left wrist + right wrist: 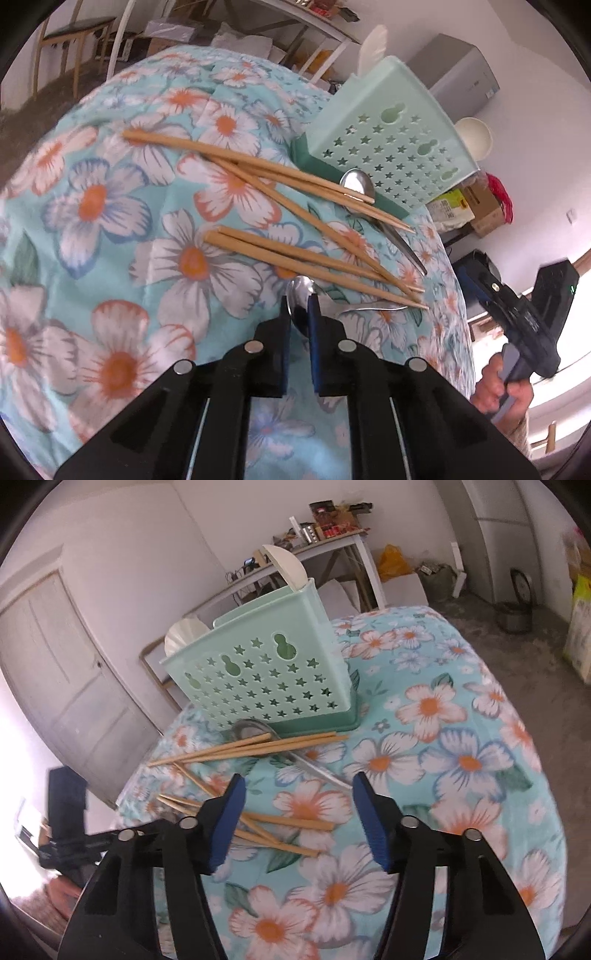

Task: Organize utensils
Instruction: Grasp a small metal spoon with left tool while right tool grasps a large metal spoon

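Observation:
A mint green utensil holder (391, 147) with star holes stands on the floral tablecloth; it also shows in the right wrist view (266, 675), with white spoons (288, 566) sticking out of it. Several wooden chopsticks (280, 184) lie scattered in front of it, also seen in the right wrist view (251, 747). A metal spoon (365, 199) lies by the holder's base. My left gripper (299, 306) is shut on the bowl of a second metal spoon (301, 291). My right gripper (297, 790) is open and empty above the chopsticks.
The round table's floral cloth (461, 760) drops off at the edges. A bench (70, 37), a shelf table (332, 542) with clutter, boxes (480, 206) and a door (55, 672) stand around the room. The right gripper's body and hand show in the left wrist view (524, 317).

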